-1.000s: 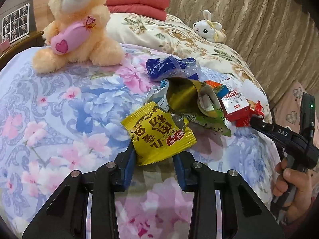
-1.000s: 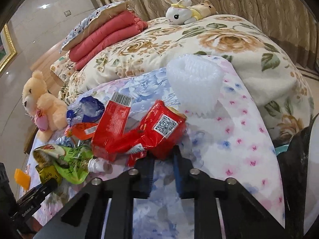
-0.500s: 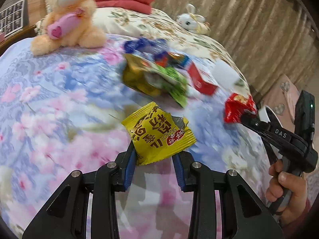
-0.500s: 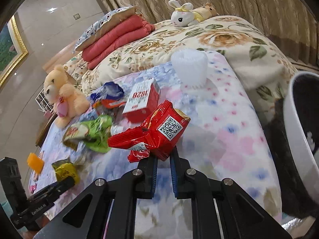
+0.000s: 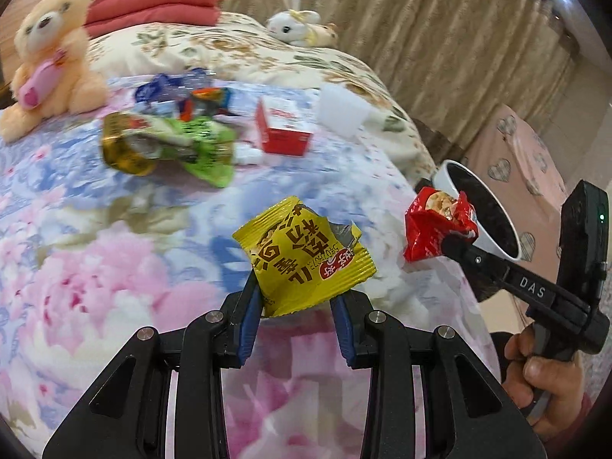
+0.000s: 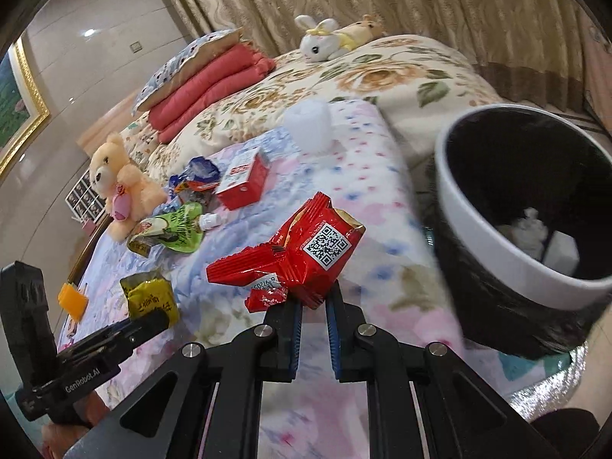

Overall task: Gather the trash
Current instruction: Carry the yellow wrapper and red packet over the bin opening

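Right now the left gripper is clamping a crinkled yellow foil snack wrapper by its lower edge, its torn silver lining showing at the top, and is holding it above the soft floral bedspread. Beside it the right gripper is pinching a glossy red wrapper, creased into folds and bearing a QR code, near the foot edge of the bed. Just past that edge a round bin with a white rim and black liner is standing open, pale scraps lying inside. Further up the bedspread more litter is lying: a green pouch, a red-and-white carton, a blue wrapper, and a white ribbed cup. A plush bear is sitting beyond.
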A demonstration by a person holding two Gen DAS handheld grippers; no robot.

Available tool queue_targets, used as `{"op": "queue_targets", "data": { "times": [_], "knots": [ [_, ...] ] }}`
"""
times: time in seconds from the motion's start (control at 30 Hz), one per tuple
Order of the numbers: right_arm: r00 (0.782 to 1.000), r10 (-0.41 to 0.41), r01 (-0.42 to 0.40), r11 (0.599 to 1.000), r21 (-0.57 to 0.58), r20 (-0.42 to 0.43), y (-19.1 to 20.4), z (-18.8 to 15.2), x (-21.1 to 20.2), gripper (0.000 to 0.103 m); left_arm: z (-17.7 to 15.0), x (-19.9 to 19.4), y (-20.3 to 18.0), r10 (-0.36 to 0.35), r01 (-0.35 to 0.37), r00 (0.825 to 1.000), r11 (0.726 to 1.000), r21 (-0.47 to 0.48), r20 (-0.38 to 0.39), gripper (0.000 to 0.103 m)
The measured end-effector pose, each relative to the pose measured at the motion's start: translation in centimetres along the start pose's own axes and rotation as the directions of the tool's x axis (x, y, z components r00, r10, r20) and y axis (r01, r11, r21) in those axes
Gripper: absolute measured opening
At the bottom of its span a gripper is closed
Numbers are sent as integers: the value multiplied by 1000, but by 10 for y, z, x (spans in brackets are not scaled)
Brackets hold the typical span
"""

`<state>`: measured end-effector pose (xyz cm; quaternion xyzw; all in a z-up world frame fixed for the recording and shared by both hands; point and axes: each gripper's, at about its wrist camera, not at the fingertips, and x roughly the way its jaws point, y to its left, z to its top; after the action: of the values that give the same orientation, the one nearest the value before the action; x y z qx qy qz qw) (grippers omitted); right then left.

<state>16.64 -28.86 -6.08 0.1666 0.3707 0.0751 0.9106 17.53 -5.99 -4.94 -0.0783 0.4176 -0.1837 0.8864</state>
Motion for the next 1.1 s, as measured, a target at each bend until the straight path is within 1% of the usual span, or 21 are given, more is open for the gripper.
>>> {"op": "queue_targets", "data": {
  "times": [0.27, 0.67, 0.87, 1.1],
  "knots": [
    [998, -49, 48, 998, 37, 34, -28, -6, -28, 12, 4, 5, -46, -50, 50, 999, 996, 80, -5, 32],
    [987, -125, 118, 990, 74, 99, -68, 5, -68, 12, 15, 18, -101, -106, 108, 994, 979, 170, -19, 32],
    [981, -156, 145, 984, 102, 116, -88, 9, -79, 12, 19, 26, -123, -126, 129, 992, 970, 208, -30, 32],
    [976, -180, 164, 978, 133, 121, -110, 16, -83, 12, 25, 38, -149, -141, 148, 989, 955, 256, -45, 32]
  ]
}}
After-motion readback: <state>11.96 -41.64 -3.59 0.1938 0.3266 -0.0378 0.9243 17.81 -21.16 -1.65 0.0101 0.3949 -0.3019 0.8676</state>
